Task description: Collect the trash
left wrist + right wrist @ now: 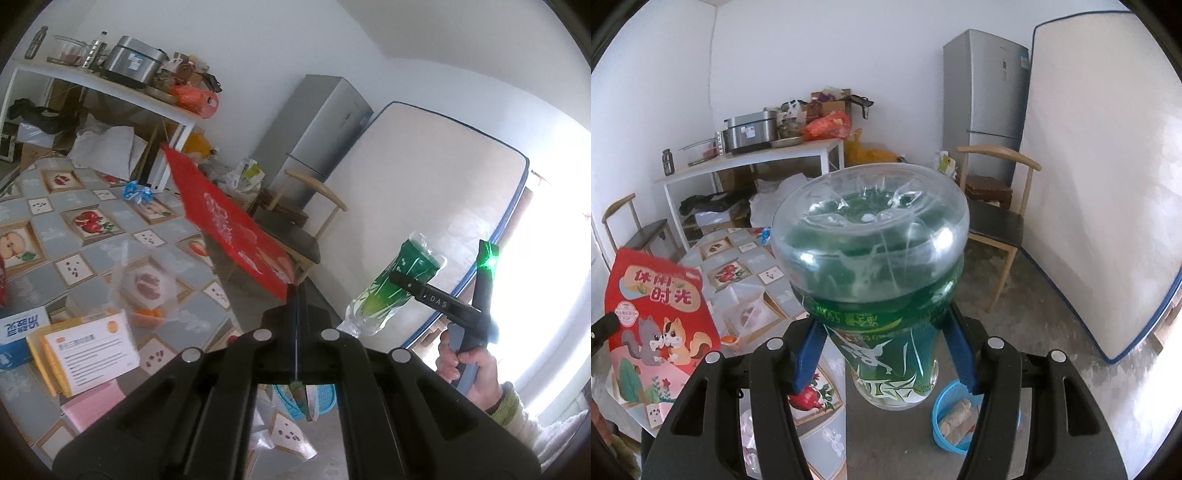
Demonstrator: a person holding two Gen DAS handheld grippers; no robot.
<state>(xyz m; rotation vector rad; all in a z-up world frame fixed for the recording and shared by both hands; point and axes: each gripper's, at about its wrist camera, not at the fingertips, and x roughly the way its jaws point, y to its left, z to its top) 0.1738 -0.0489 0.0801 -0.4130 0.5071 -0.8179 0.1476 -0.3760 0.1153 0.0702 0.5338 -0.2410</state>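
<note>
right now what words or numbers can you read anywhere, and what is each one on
"休闲时光": red snack bag held by the left gripper.
"DAS": body of the right gripper.
"550": green label of the plastic bottle, upside down; its other characters are unclear.
White card and blue box: print too blurred.

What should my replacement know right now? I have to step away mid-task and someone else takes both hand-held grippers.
Left hand-held gripper: shut on the red snack bag, held up over the table.
Right hand-held gripper: shut on the green-labelled plastic bottle, in the air.
Blue bin sits on the floor below, already holding some trash.
Left: drop both items in, then probably the clear bag and blue wrapper.
</note>
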